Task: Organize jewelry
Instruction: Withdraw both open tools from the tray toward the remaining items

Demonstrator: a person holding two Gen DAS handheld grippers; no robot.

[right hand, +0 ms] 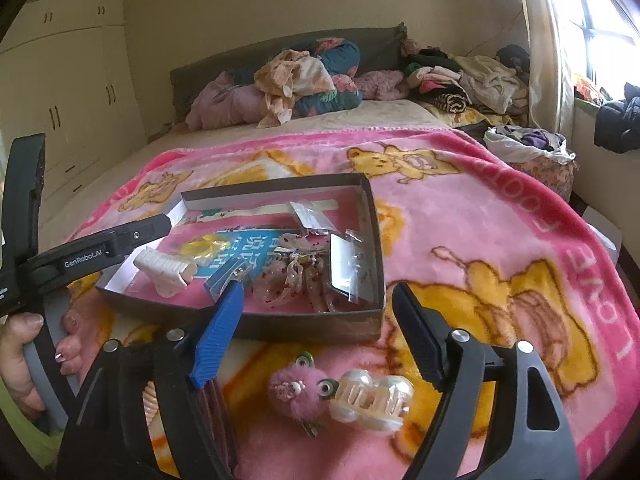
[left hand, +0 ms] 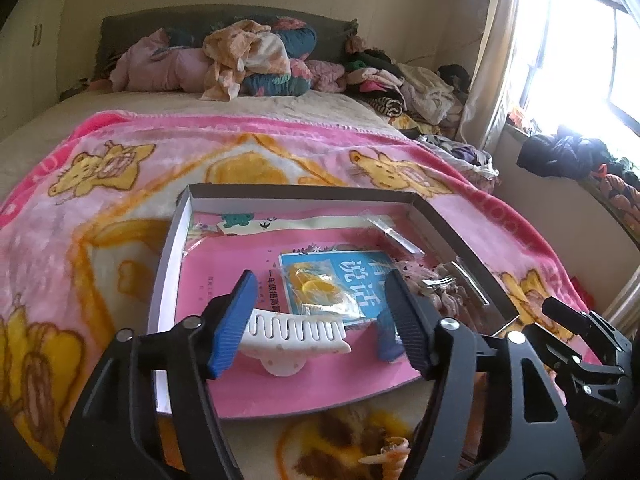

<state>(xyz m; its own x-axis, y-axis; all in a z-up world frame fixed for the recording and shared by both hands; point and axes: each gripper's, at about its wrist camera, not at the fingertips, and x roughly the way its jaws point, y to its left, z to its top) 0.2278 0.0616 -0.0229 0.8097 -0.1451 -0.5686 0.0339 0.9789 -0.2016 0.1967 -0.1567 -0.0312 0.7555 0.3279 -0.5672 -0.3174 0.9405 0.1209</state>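
A: Your left gripper (left hand: 320, 312) hangs over the near end of the box (left hand: 168, 268). Its jaws are spread, with nothing pressed between them.

B: And the white clip (left hand: 296, 334)?

A: It lies on the pink floor of the box, teeth up, between the two blue pads (left hand: 234, 320) but free of both. In your right view it sits at the box's left end (right hand: 166, 272), just under the left gripper's arm.

B: What else is in the box?

A: A blue booklet (left hand: 360, 276) with a yellow piece in a clear bag (left hand: 320, 288) on top. To the right of those lie a pink spotted bow (right hand: 288, 276) and a clear packet (right hand: 344, 268) against the right wall.

B: Your right gripper (right hand: 316, 320)?

A: Its jaws are also wide apart and hold nothing. It hovers over the blanket (right hand: 480, 216) just in front of the box.

B: What lies under it?

A: A pink fluffy clip (right hand: 292, 392) with two green rings, touching a pearly claw clip (right hand: 372, 400) on its right. Both rest on the blanket, outside the box.

B: Your hand?

A: Your left hand (right hand: 20, 360) shows at the left edge, wrapped around the left gripper's handle
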